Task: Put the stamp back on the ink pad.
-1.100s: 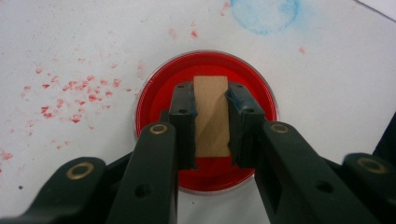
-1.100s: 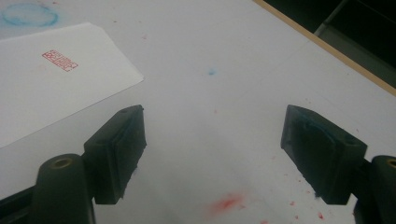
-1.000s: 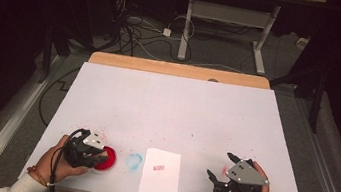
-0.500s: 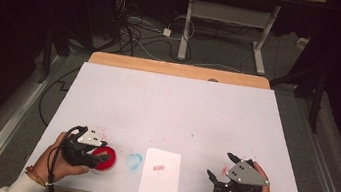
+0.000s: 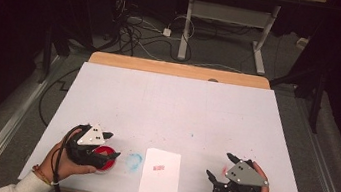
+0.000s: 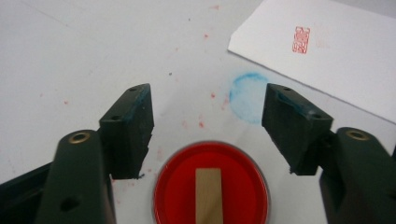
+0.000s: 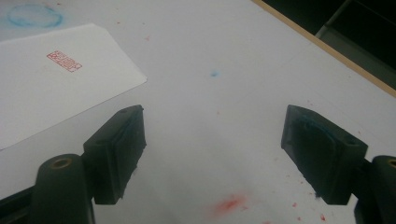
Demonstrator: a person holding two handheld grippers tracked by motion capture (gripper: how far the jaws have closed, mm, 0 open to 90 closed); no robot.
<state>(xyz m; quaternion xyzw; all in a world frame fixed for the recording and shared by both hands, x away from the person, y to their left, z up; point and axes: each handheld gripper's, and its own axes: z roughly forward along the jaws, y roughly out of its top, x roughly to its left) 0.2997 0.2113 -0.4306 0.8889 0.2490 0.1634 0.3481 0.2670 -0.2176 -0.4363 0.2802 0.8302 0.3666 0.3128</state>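
White table (image 5: 172,106): your left gripper (image 6: 208,116), jaws just opening, straddles wooden stamp (image 6: 208,195) on red ink pad (image 6: 211,184); right gripper (image 7: 212,149) gapes empty.

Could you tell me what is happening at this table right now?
A person is working with a gripper in each hand at a stamping job. The left gripper hovers over a round red ink pad with a small wooden stamp standing in it; its jaws have just been opening and stand clear of the stamp. Beside it lies a white sheet of paper that already bears a red seal mark. The right gripper waits open over the bare table.
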